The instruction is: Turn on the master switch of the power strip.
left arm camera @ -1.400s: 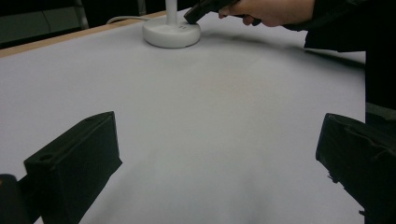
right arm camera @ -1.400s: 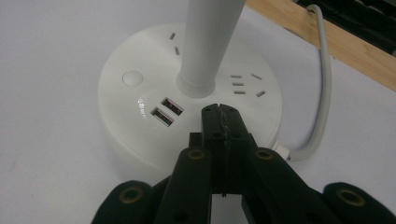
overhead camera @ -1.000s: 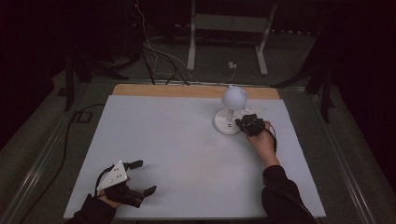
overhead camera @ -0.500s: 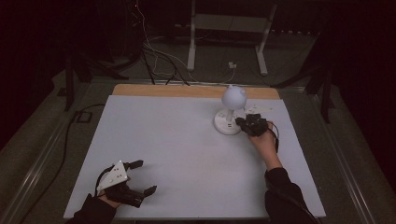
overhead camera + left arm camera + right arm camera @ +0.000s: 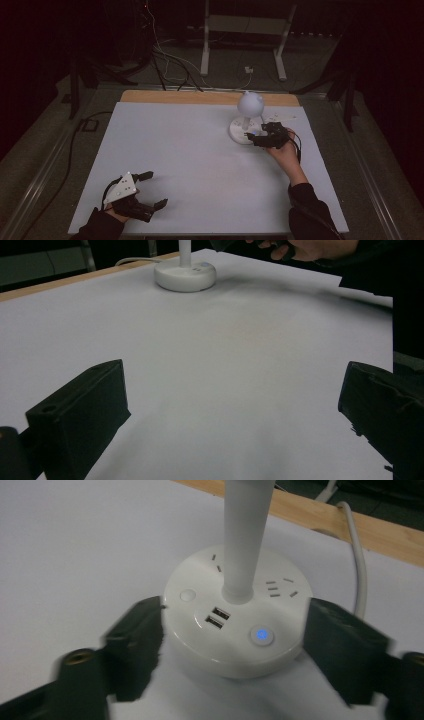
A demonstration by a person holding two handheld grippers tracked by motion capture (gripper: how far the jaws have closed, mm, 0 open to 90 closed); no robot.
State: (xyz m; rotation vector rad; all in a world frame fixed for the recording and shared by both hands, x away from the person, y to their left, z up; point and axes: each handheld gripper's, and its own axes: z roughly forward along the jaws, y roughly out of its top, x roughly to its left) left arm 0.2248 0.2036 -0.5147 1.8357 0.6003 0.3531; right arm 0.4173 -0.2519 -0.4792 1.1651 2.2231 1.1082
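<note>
Right claw (image 5: 230,650) jaws just spread wide, flanking round white lamp base (image 5: 235,630), blurred tips hiding any contact; lamp stem cut off above; left claw (image 5: 150,192) open, empty, on white worktop (image 5: 190,160)

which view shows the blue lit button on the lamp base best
The right gripper view: the blue lit button sits close and sharp on the lamp base, beside two USB ports. The high view gives a faint blue speck; in the left gripper view the base is far and small.
</note>
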